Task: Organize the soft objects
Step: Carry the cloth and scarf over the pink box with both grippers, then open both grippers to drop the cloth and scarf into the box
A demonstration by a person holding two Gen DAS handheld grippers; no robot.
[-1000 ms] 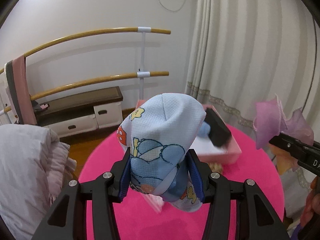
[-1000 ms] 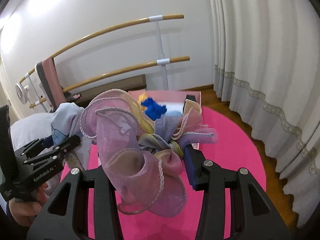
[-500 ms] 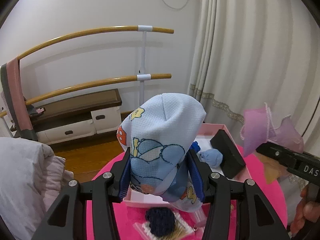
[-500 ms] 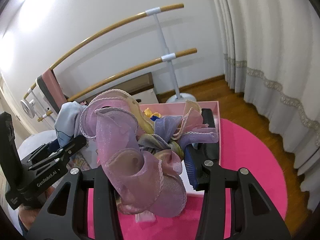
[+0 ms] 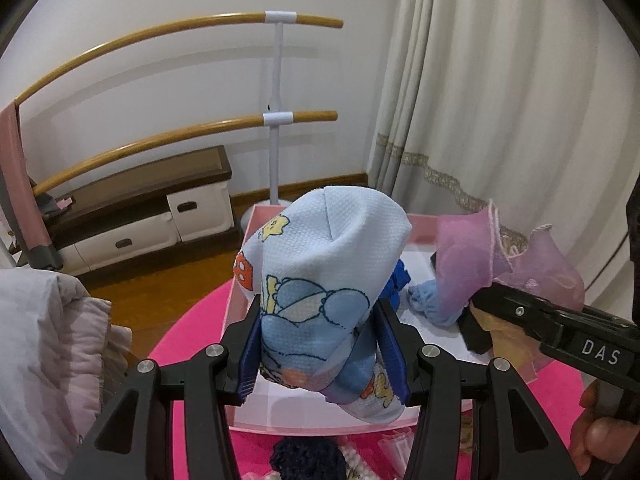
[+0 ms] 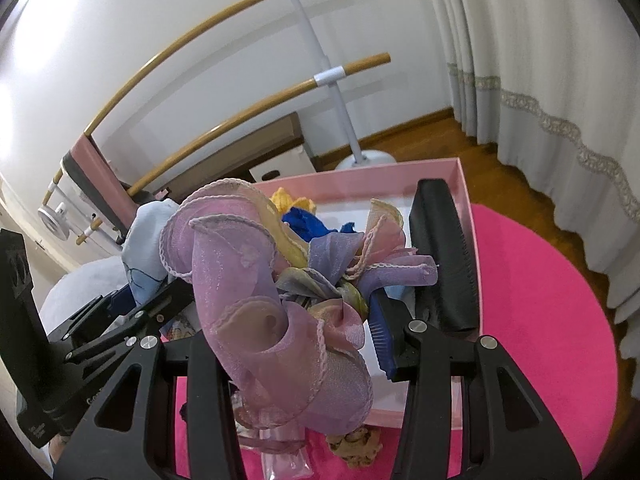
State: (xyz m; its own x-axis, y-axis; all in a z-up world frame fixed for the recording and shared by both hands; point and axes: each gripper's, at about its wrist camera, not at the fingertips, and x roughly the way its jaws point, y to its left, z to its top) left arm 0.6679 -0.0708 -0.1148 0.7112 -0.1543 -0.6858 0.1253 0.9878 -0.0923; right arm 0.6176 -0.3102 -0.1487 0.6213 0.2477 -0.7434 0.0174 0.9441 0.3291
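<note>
My left gripper (image 5: 320, 344) is shut on a light blue cartoon-print cloth (image 5: 320, 276) and holds it above the near part of a pink box (image 5: 240, 292). My right gripper (image 6: 296, 320) is shut on a ruffled purple organza scrunchie (image 6: 256, 288), held over the same pink box (image 6: 466, 188). Inside the box lie a blue fabric piece (image 6: 308, 224), a yellow item (image 6: 284, 198), a pale blue scrunchie (image 5: 426, 304) and a black block (image 6: 444, 248). In the left wrist view the right gripper (image 5: 476, 308) reaches in from the right with the scrunchie (image 5: 468, 256).
The box sits on a round hot-pink table (image 6: 532, 280). A dark knitted item (image 5: 308, 458) and a brownish scrunchie (image 6: 356, 440) lie before the box. Wooden ballet bars (image 5: 180, 136), a low cabinet (image 5: 140, 216), curtains (image 5: 500, 100) and a pale quilted bundle (image 5: 48, 344) surround the table.
Both grippers have moved forward and down toward the pink box, which now lies right under them. Each still grips its cloth item as before.
</note>
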